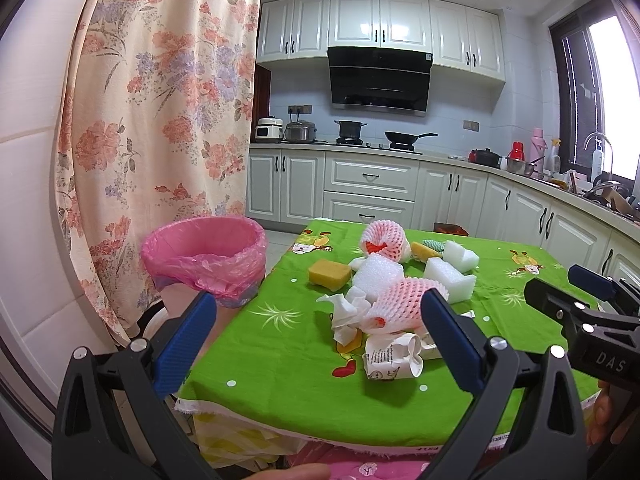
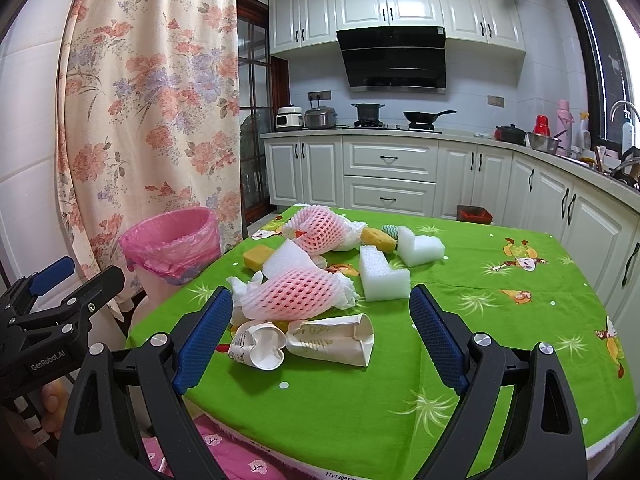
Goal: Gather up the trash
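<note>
- Both your grippers hang short of the near edge of the surface [image 2: 500, 340], left gripper [image 1: 320, 340] and right gripper [image 2: 320, 332] alike, jaws spread wide and holding nothing.
- Nearest the near edge lie two crushed paper cups [image 2: 304, 340]. They look light and thin-walled and should flatten further, so pinch across a folded rim or crease where the paper is doubled.
- Just behind them, a pink foam fruit net [image 2: 292, 292] rests over crumpled white tissue [image 1: 344, 312]. Both look soft and nearly weightless; close well into the net's bulk, because a shallow nip may slip off the mesh.
- Toward the middle sit white foam blocks [image 2: 380, 276], stiff but squashy; take one across its narrower faces.
- A yellow sponge [image 1: 329, 274] lies near the left edge, and should be springy and easy to grip across its flat sides.
- Toward the far edge, a second pink net [image 2: 320, 230] sits with another yellow sponge [image 2: 376, 238] and more foam.
- Off the left edge stands the bin with its pink liner [image 1: 212, 256], mouth open; the part of its inside that shows looks empty.
</note>
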Tool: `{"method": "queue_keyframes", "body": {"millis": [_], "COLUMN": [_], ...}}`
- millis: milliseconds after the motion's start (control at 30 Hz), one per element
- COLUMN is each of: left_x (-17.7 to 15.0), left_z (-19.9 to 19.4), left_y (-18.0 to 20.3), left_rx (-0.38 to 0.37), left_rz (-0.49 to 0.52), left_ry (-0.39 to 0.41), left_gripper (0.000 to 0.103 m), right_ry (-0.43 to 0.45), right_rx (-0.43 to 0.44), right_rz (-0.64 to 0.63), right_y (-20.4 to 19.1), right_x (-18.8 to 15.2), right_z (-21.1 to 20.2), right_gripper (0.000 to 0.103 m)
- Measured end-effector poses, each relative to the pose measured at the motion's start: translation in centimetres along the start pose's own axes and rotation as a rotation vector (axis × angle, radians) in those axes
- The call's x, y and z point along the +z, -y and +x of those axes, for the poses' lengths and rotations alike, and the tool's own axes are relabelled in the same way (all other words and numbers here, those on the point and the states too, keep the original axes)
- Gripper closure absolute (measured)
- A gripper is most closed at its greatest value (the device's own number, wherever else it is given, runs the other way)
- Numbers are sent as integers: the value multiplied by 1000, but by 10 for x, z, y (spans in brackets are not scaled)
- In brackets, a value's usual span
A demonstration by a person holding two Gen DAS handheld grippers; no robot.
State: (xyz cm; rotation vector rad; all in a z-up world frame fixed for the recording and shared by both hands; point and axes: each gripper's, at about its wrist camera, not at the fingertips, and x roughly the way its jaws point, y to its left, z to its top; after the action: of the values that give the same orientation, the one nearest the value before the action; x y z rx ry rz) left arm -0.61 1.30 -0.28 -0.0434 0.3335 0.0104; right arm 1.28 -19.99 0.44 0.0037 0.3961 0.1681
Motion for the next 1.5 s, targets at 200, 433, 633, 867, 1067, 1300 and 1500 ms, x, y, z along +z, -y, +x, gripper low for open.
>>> {"method": "queue_keyframes", "body": {"millis": [200,433,633,867,1067,1300,1500], "left_x": [0,0,0,2,5,6,3], "left_z": [0,-1,-3,-4,-4,-3,8], "left_y": [-1,-2,-3,-4,-1,0,-4], "left_rx": [1,-1,-2,7,15,-3,-22], "left_rz": [1,0,0,2,5,5,-17], "left_ry": [0,0,1,1,5,3,-47], "left_gripper": [4,4,4,4,4,4,4], "right_ry": [-1,-1,-3,-2,-1,-3,-2], "right_rx": [0,1,0,0,-1,2,-41], "right_rz": [1,1,2,4,4,9,10], "right_y": [-1,-1,1,-1,-4,-5,11], "right_x": [0,0,0,-1,-4,-4,-10], "right_z": [0,1,0,3,0,0,5], "right_gripper": [18,18,18,18,18,18,18]}}
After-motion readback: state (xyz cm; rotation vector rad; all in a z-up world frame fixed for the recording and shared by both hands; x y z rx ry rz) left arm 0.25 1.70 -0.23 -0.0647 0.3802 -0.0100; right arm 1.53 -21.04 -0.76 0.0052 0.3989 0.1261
